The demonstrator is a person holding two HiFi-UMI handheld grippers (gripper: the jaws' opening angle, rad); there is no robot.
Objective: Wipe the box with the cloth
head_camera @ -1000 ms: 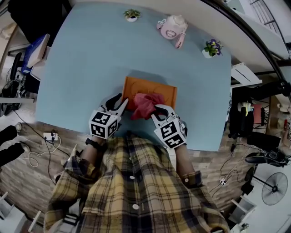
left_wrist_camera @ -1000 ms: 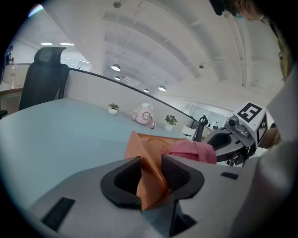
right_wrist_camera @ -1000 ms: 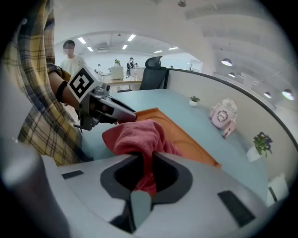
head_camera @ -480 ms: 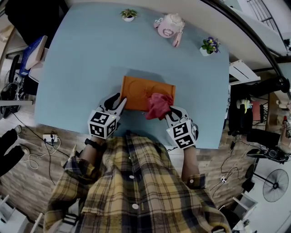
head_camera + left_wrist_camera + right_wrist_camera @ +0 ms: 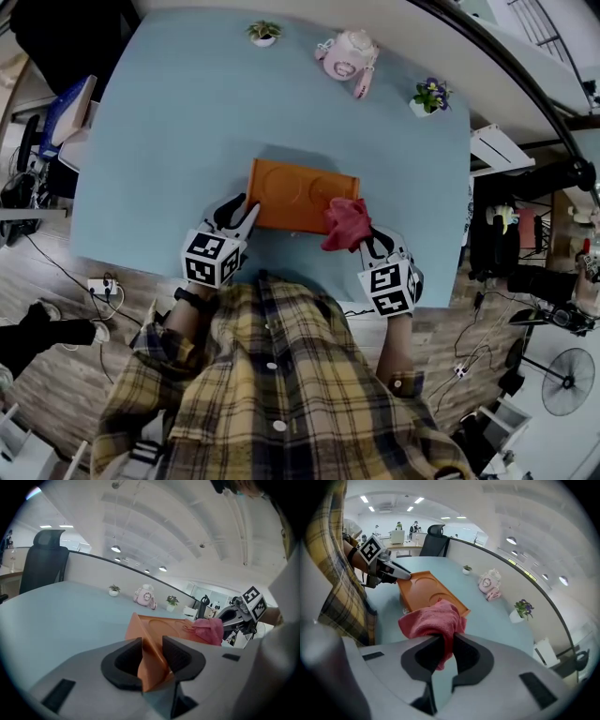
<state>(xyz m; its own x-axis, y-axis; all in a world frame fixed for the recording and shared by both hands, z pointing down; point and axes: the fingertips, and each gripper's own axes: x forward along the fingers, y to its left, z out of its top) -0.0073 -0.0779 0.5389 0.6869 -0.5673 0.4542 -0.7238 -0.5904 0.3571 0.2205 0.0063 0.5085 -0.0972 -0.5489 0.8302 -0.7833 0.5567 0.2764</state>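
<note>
Cloth point(image 5: 433, 618) is pinched in your right gripper point(image 5: 447, 651): the jaws are pressed onto a fold of the pink fabric, and the rest bunches out ahead of the tips. From the head view, that bunch sits over the near right corner of the box point(image 5: 295, 195). No view shows whether it actually presses on the box there.

The box is orange and flat, with shallow round recesses in its top. It lies on the pale blue surface point(image 5: 187, 122), close in front of you. Your left gripper point(image 5: 152, 656) clamps the box's near left corner, with the orange edge wedged between the two dark pads and the jaws held partly apart by it. The two grippers are at opposite ends of the box's near side.

Along the far edge of the surface stand two small potted plants point(image 5: 263, 33) and a pink teapot-shaped ornament point(image 5: 344, 54), all well apart from the box.
</note>
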